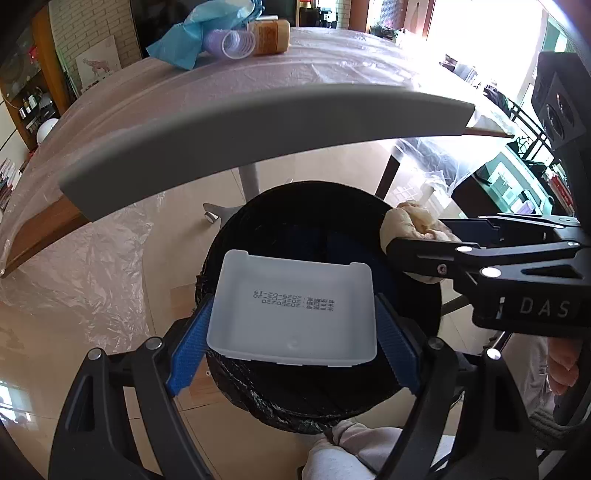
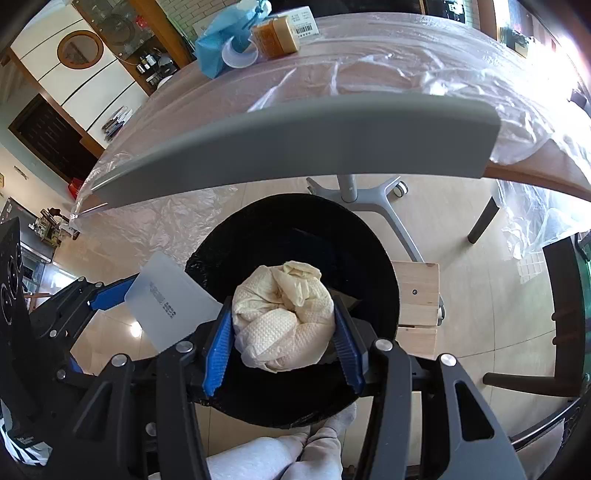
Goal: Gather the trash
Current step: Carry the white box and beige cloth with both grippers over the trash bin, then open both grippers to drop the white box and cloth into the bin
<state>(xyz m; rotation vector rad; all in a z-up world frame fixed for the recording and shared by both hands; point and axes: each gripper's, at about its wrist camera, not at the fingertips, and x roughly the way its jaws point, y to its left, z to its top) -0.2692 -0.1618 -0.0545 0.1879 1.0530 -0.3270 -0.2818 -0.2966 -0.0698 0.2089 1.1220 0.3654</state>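
Note:
My left gripper (image 1: 293,325) is shut on a white plastic tray (image 1: 293,306) with printed date text, held over the black-lined trash bin (image 1: 258,229). The tray also shows in the right wrist view (image 2: 166,299). My right gripper (image 2: 282,326) is shut on a crumpled cream paper towel wad (image 2: 282,317), held above the bin's opening (image 2: 332,236). In the left wrist view the right gripper (image 1: 417,240) and the wad (image 1: 410,221) are over the bin's right rim.
A table edge (image 1: 258,129) covered in clear plastic sheet lies beyond the bin. On it are a blue bag (image 1: 195,33), a purple hair roller (image 1: 231,42) and an orange bottle (image 1: 269,35). A wooden stool (image 2: 417,295) stands right of the bin. A wheeled stand base (image 2: 369,192) is behind.

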